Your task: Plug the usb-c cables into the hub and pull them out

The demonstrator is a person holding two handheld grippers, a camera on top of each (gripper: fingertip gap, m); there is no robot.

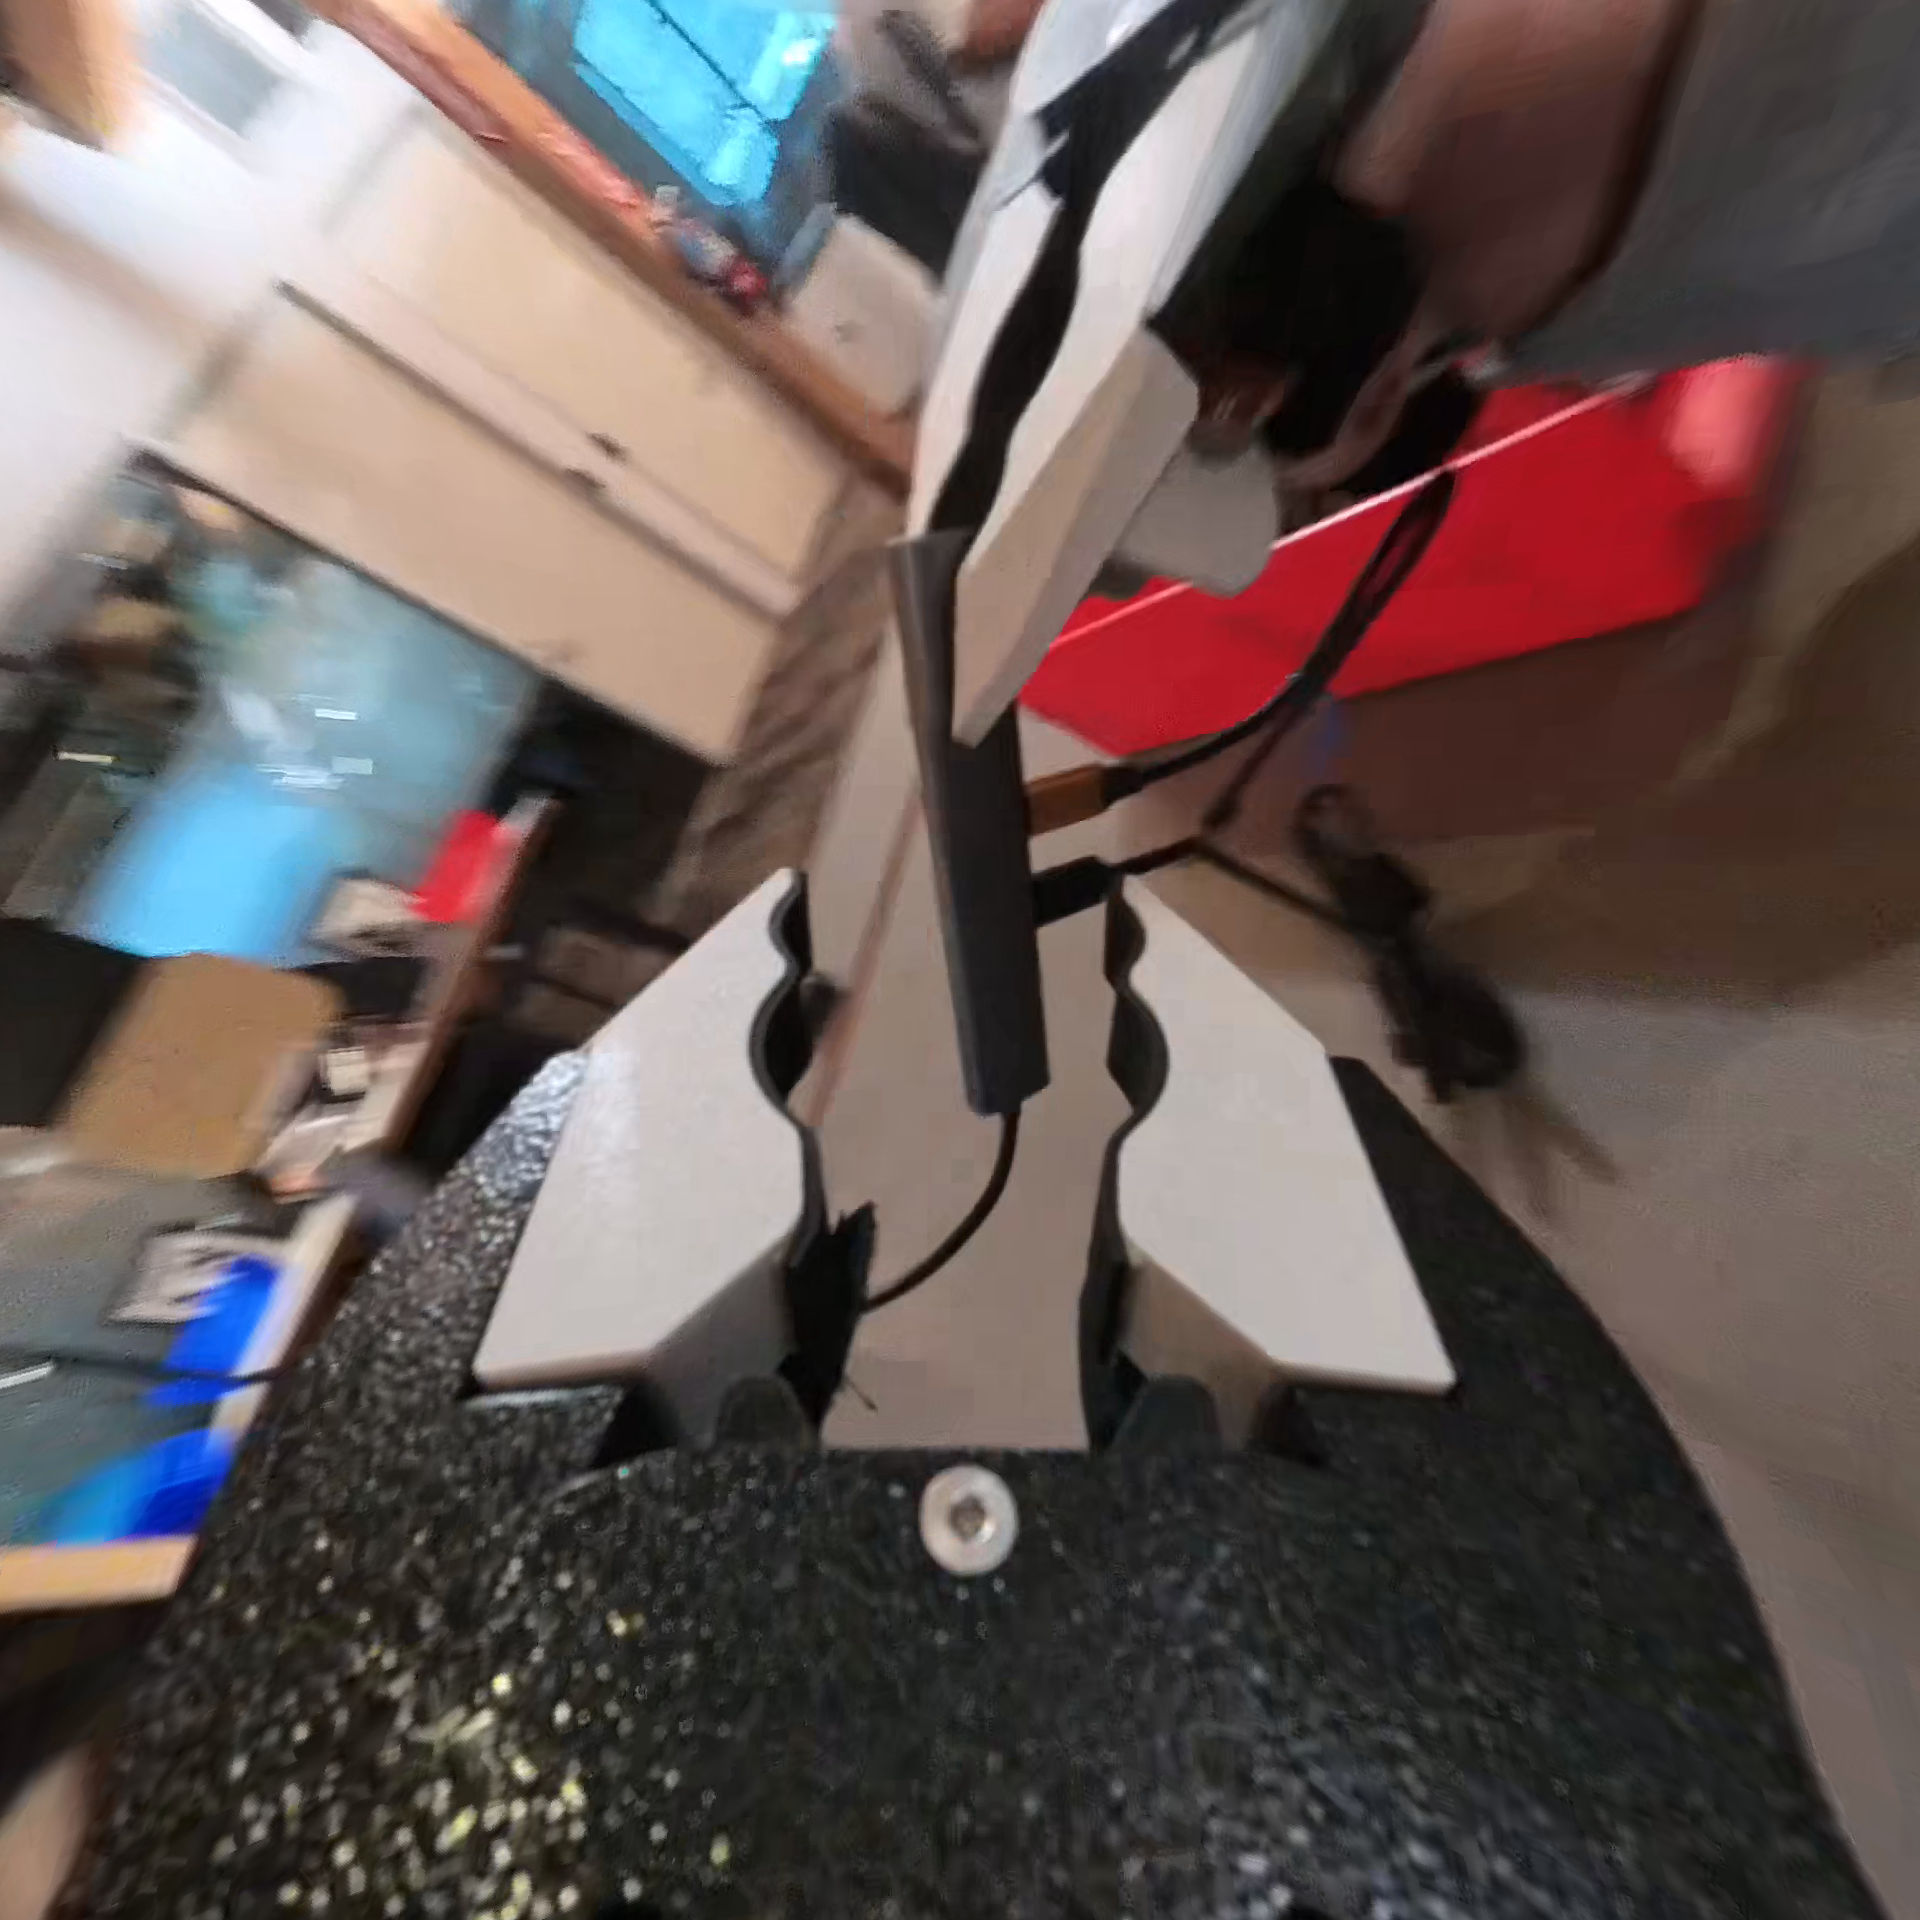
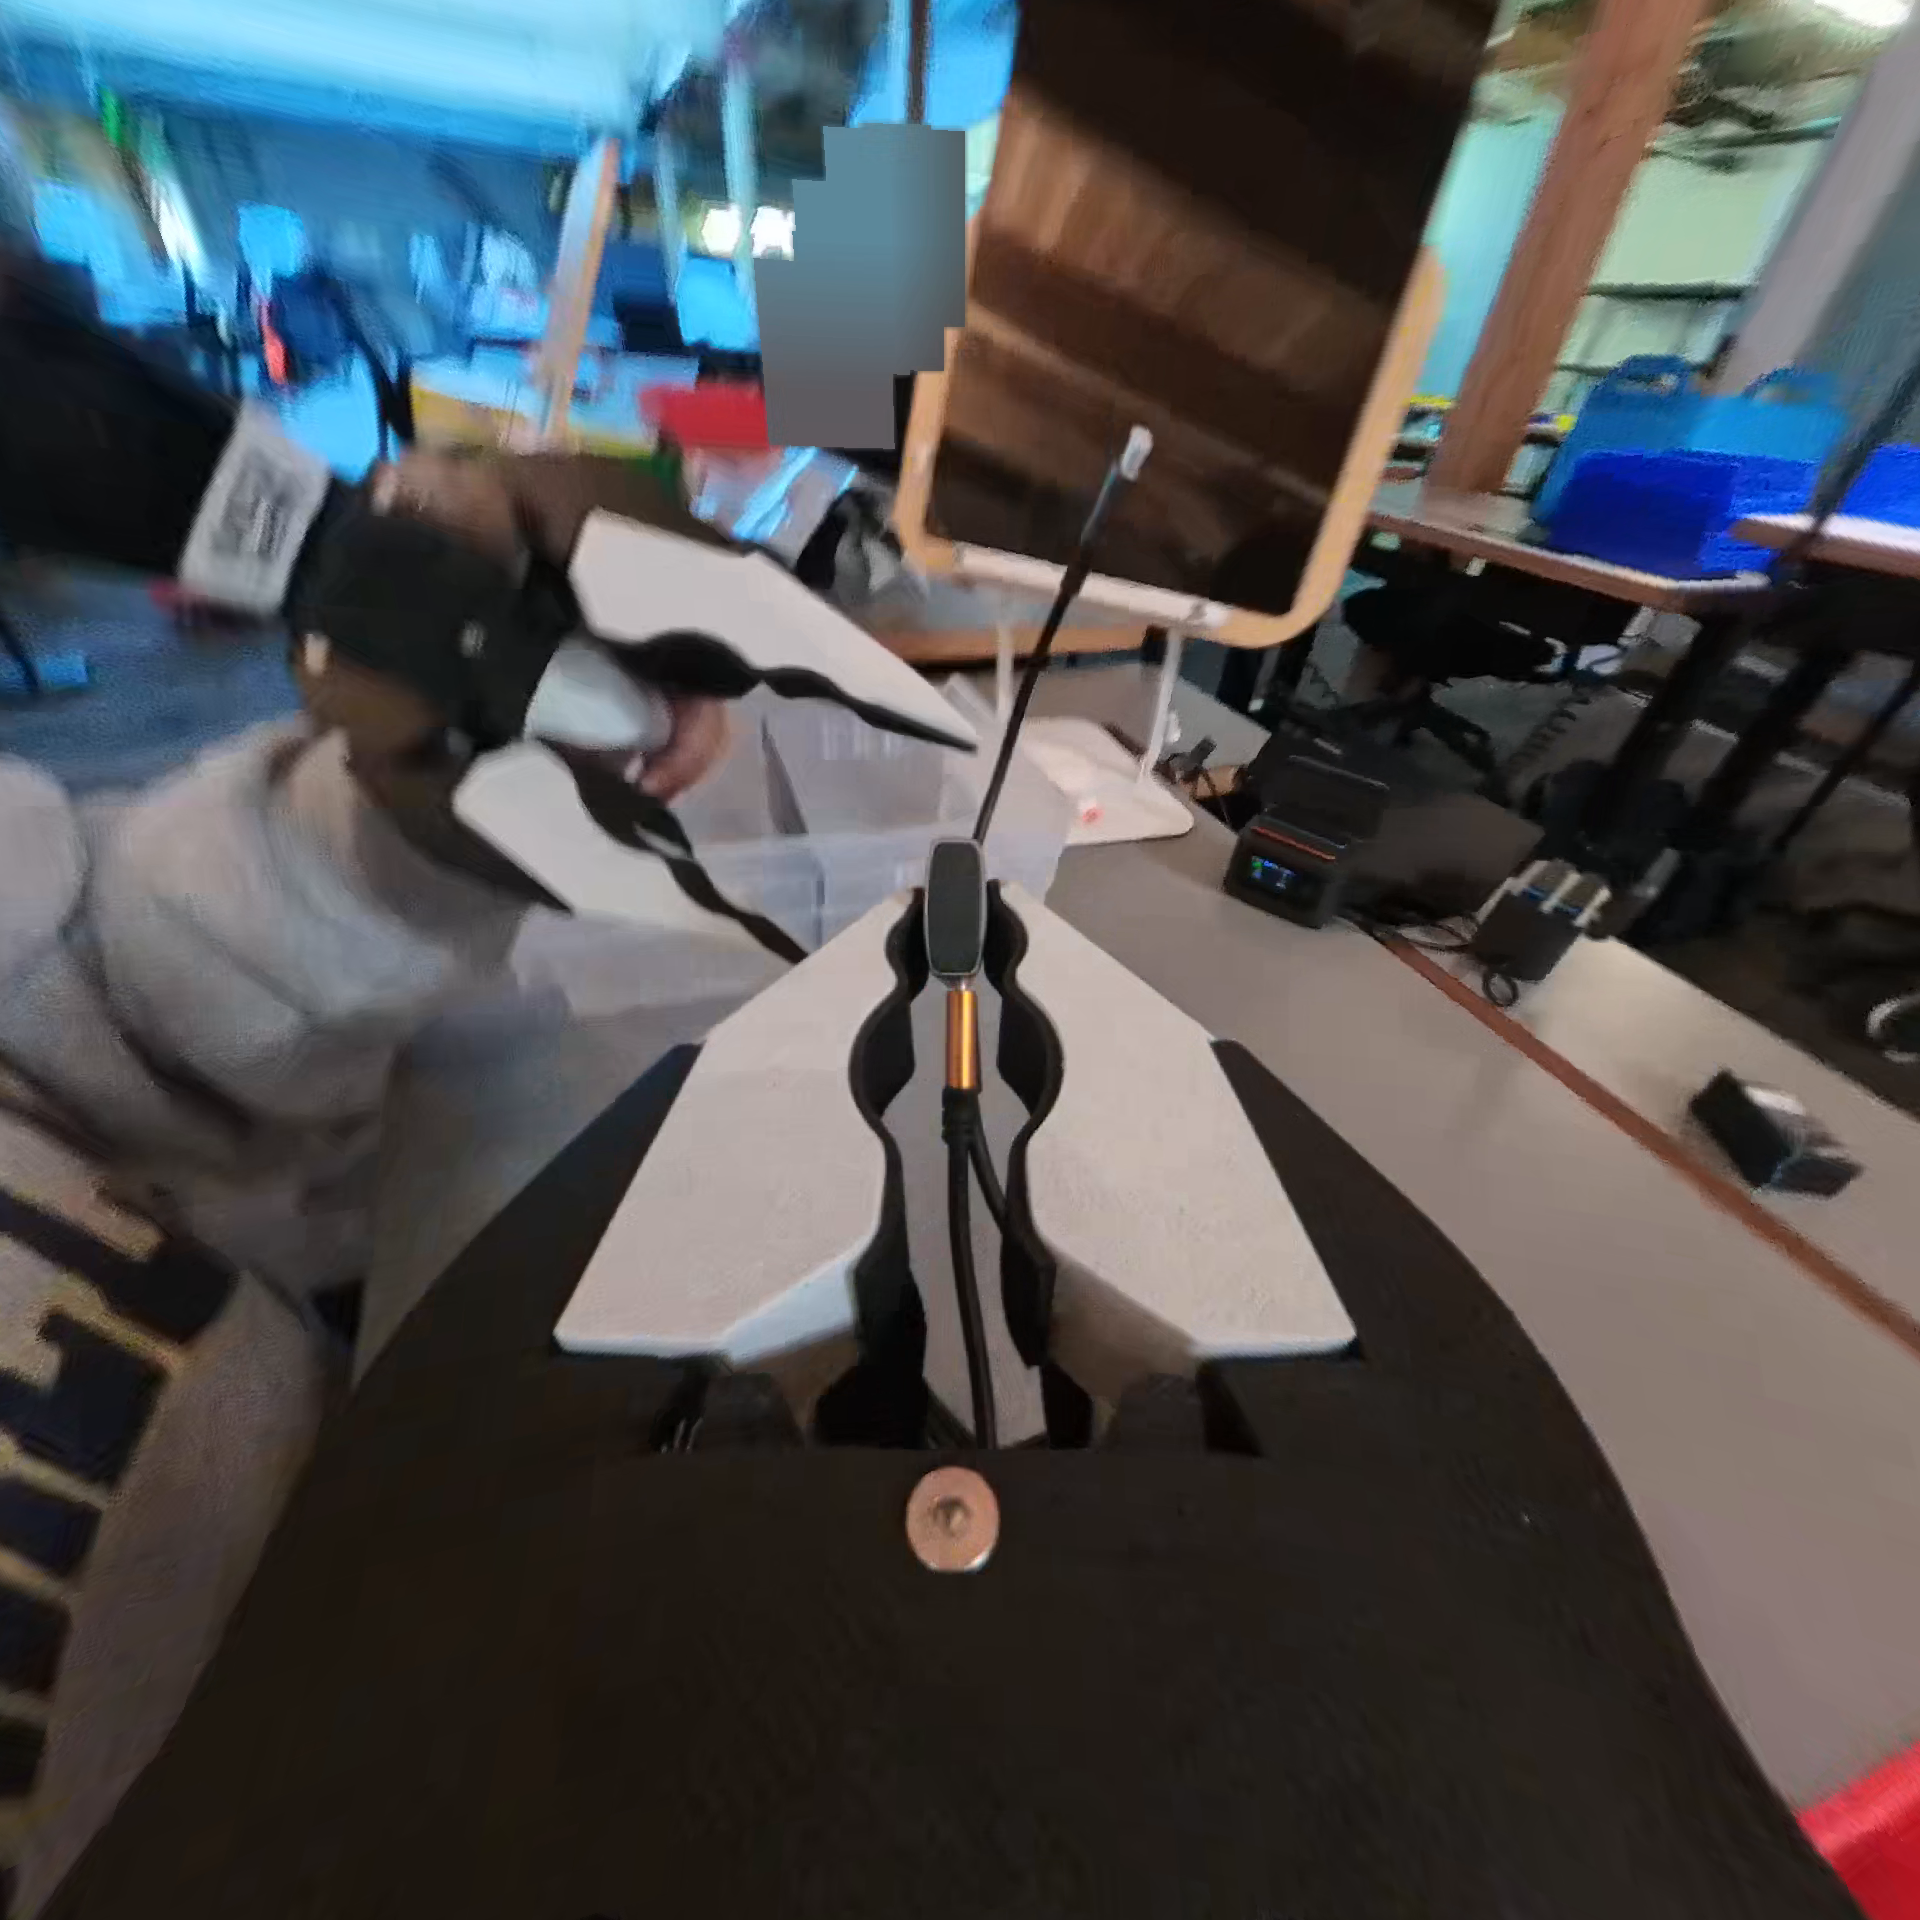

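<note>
Left wrist view: your left gripper [image 1: 956, 997] stands apart, holding nothing. The hub [image 1: 961, 831] hangs in the air ahead, long axis running away from the camera, far end clamped by your right gripper [image 1: 971, 613]. Two plugs [image 1: 1070, 795] stick out of its right side.

Right wrist view: your right gripper [image 2: 954, 914] pinches the hub [image 2: 954, 906] end-on; a gold plug [image 2: 960, 1039] points back toward the camera.
</note>
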